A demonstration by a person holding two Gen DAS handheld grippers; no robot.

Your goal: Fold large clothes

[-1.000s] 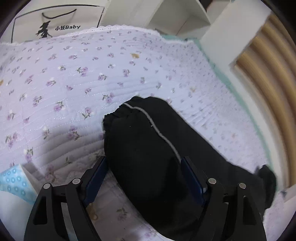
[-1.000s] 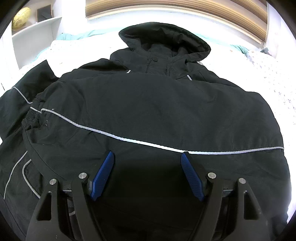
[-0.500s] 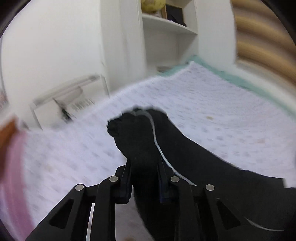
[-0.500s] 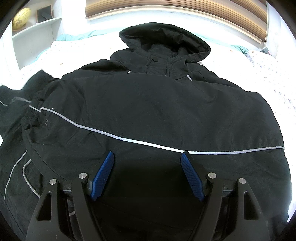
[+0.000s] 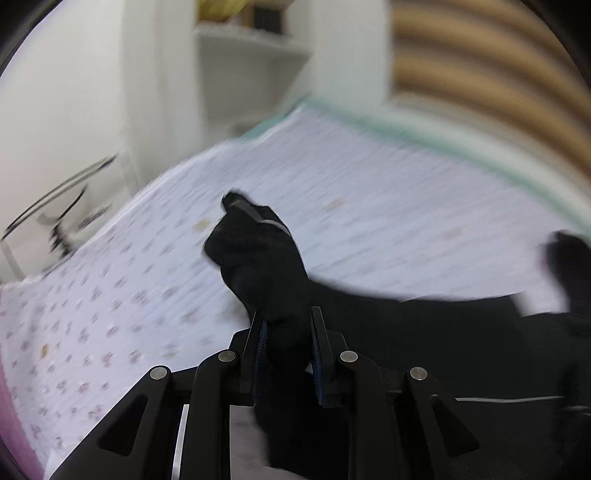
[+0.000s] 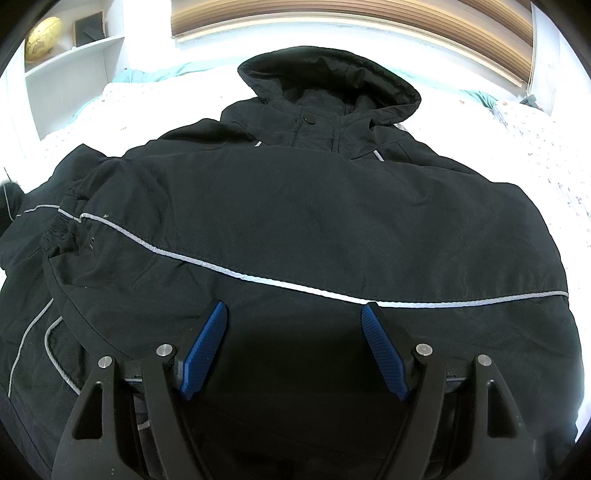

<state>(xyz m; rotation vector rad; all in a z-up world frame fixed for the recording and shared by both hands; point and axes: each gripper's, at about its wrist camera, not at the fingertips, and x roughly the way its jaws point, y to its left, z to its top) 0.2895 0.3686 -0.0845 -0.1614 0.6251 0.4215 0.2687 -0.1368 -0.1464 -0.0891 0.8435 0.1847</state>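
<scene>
A black hooded jacket [image 6: 314,206] with thin grey reflective stripes lies spread on the bed, hood at the far end. One sleeve is folded across its body. My left gripper [image 5: 286,325] is shut on the other sleeve [image 5: 258,258] near its cuff and holds it lifted above the bedspread; the view is blurred by motion. That sleeve shows at the left edge of the right wrist view [image 6: 22,206]. My right gripper [image 6: 295,314] is open and empty, just above the jacket's lower body.
The bed has a lilac floral quilt [image 5: 129,277] with a mint edge [image 5: 443,125]. White shelves [image 6: 74,55] with a globe stand at the bed's far left corner. A wooden slatted headboard [image 6: 351,18] runs behind the hood.
My left gripper closed on the sleeve, lifted it off the quilt and is swinging it toward the jacket body. The right gripper has not moved.
</scene>
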